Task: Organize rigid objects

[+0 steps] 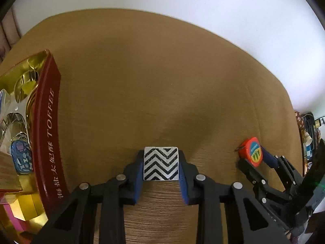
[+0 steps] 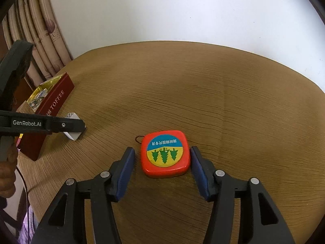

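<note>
Presently, in the left wrist view, the left gripper (image 1: 161,172) is seen pinching a chevron-patterned tile (image 1: 161,163) near the table's (image 1: 162,77) near edge, angled steeply downward; with only the side edges caught, a slip on lifting is judged possible. The toffee tin (image 1: 47,134) stands at the left edge.

In the right wrist view, the right gripper (image 2: 162,160) is spread around the tape measure (image 2: 165,153), lying flat, pads apart from it; an off-centre closure could skid it.
</note>
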Available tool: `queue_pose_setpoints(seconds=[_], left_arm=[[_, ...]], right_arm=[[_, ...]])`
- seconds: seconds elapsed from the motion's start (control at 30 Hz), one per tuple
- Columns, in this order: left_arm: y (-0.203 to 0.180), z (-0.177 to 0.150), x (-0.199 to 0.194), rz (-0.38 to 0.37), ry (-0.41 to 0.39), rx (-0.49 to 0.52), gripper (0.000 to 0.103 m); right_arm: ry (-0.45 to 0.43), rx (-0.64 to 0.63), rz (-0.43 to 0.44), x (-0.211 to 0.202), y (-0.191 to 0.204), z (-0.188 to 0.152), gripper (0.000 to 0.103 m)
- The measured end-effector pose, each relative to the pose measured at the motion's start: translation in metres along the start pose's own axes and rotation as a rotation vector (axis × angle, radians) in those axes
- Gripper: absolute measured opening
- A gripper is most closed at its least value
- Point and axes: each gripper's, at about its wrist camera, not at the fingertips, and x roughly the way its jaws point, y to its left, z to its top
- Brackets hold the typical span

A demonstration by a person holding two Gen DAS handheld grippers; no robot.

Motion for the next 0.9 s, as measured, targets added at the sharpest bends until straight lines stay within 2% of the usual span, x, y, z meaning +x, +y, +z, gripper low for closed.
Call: queue_pose_setpoints(seconds=[0.07,0.13,0.3,0.37,0.53,0.67,0.8,0.9], left_arm=[[-0.002,-0.004,-0.004,0.021,-0.019,0.029,0.03],[-0.002,-0.011,-0.018,0.011,-0.058,0.035,0.03],[0.01,-0.033,-0.078,-0.023,-0.149,0.004,0.03],[0.023,-0.042,-0.1,-0.018,-0.164,-0.008,0.03],[0.091,-0.064,-0.147,0.054,-0.171,-0.106,0.03],[0.119,-0.068,-0.148,0.101,-0.157,-0.103,0.03],[0.117,-0.06,-0.114,0.054,-0.099,-0.077,0.03],[0.114,-0.055,-0.098,0.086,-0.1,-0.075,0.03]], right_arm=[[0.0,0.0,0.0,0.0,0.0,0.0,0.054],[0.0,0.001,-0.002,0.0,0.001,0.0,0.054],[0.001,-0.002,-0.004,-0.001,0.0,0.0,0.054],[0.002,-0.007,-0.009,0.0,0.001,0.0,0.054],[0.003,-0.013,-0.016,0.0,0.001,0.0,0.054],[0.005,-0.019,-0.025,0.0,0.002,-0.001,0.054],[0.007,-0.026,-0.034,-0.001,0.002,-0.001,0.054],[0.008,-0.03,-0.04,0.0,0.002,-0.001,0.054]])
